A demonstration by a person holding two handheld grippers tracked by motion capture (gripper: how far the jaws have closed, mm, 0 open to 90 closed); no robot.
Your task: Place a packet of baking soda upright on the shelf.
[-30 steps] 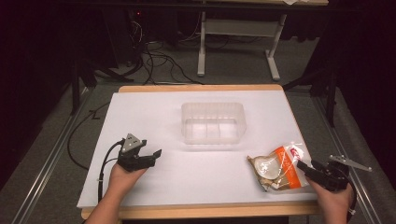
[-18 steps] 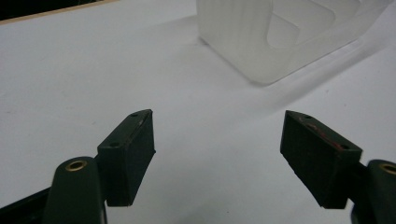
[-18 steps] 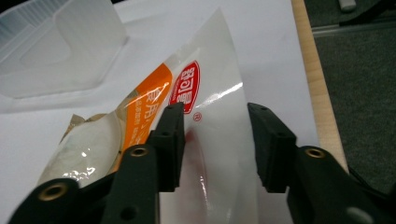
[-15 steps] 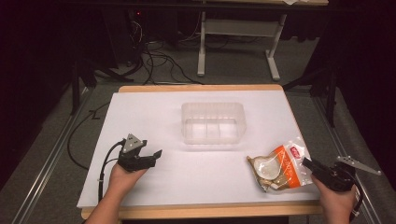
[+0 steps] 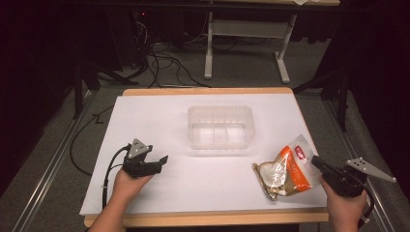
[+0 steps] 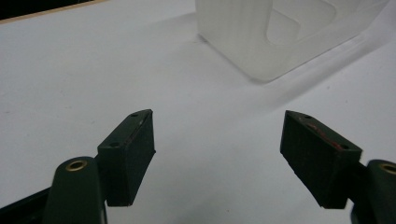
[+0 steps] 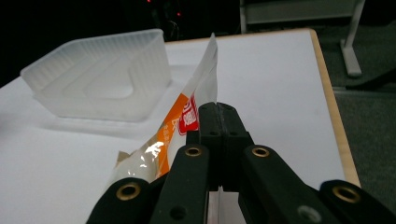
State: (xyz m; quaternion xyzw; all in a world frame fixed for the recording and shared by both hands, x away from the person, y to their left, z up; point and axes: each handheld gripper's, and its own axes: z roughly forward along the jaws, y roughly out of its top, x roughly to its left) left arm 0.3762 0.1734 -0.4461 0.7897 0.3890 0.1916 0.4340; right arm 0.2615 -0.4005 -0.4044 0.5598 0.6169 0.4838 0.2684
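Note:
A clear snack bag point(image 5: 284, 170) with an orange stripe and a red label lies at the table's front right. My right gripper point(image 5: 316, 161) has just closed its jaws on the bag's right edge and lifts that end. In the right gripper view the jaws meet, pinching the bag point(image 7: 187, 119) with its clear top edge standing up. My left gripper point(image 5: 162, 160) rests at the front left, open, with bare white table between its fingers point(image 6: 130, 149). A clear plastic tub point(image 5: 220, 126) stands at the table's middle, seen also in the left gripper view point(image 6: 275, 32) and the right gripper view point(image 7: 100, 74).
The white table top point(image 5: 159, 111) has a wooden rim. A black cable point(image 5: 109, 166) trails from the left gripper. Behind the table on the floor stand a metal desk frame point(image 5: 244, 34) and loose cables point(image 5: 159, 63).
The right gripper closed on the bag's right edge and rose, tilting the bag's labelled end up. The left hand kept still.

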